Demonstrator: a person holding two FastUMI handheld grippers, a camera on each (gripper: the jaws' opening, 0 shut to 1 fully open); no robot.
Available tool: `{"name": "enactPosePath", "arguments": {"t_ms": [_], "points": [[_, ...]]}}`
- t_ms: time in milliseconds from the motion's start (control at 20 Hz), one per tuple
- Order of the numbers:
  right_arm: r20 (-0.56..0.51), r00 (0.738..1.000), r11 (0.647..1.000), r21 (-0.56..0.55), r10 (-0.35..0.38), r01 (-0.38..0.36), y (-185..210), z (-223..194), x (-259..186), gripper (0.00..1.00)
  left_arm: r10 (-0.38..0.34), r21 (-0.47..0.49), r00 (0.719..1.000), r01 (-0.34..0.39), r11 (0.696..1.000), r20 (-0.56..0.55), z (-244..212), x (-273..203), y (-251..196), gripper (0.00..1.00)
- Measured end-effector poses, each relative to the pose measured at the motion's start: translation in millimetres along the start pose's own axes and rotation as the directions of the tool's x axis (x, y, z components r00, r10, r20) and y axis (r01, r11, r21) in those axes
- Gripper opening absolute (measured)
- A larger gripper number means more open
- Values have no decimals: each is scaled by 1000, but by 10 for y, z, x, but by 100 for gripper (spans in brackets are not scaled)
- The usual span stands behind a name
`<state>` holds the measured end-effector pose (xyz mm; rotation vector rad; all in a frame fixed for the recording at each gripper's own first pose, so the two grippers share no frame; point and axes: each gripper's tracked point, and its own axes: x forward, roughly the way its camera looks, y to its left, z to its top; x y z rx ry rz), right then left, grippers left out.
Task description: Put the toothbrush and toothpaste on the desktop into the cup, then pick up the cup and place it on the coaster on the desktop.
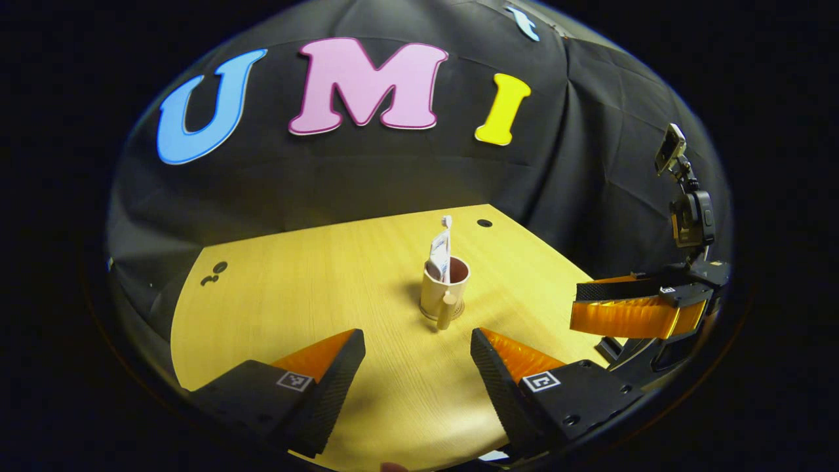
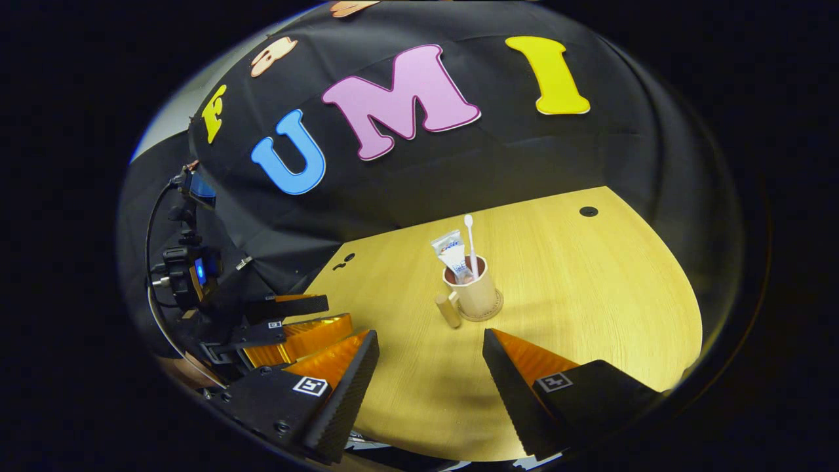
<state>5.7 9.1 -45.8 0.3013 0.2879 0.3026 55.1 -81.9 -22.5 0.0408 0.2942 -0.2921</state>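
Note:
A beige cup [image 1: 443, 294] [image 2: 476, 292] with a wooden handle stands upright on a round coaster [image 2: 493, 311] near the middle of the wooden desktop [image 1: 314, 295] [image 2: 590, 288]. A white toothbrush [image 1: 447, 231] [image 2: 469, 236] and a toothpaste tube [image 1: 439, 255] [image 2: 452, 252] stick up out of the cup. My left gripper [image 1: 417, 347] is open, held back from the cup, nothing between its fingers. My right gripper [image 2: 429, 351] is open too, also short of the cup. In the left gripper view the right gripper [image 1: 629, 308] hangs at the right; in the right gripper view the left gripper [image 2: 295, 321] sits at the left.
The desktop has small dark holes near its far corners [image 1: 484, 223] [image 2: 588, 211] and at the left edge [image 1: 216, 270]. Black cloth closes off the back and sides. Bare wood lies all around the cup.

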Motion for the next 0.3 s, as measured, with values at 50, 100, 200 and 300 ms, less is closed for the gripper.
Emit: {"name": "enactPosePath", "arguments": {"t_ms": [50,100,200,300], "points": [[0,1000,1000,-4,6,-6,60,-10,10,98,5,-17,1000,-5,1000,1,-30,-49,40,100],[0,1000,1000,-10,10,-10,114,-10,24,98,11,-29,1000,-11,1000,1,-59,-99,83,100],[-3,1000,1000,-23,21,-21,218,-22,41,98,19,-46,1000,-19,999,-3,-126,-193,166,100],[-7,999,999,-37,32,-32,311,-40,60,98,22,-55,1000,-22,998,-6,-178,-265,240,100]]}}
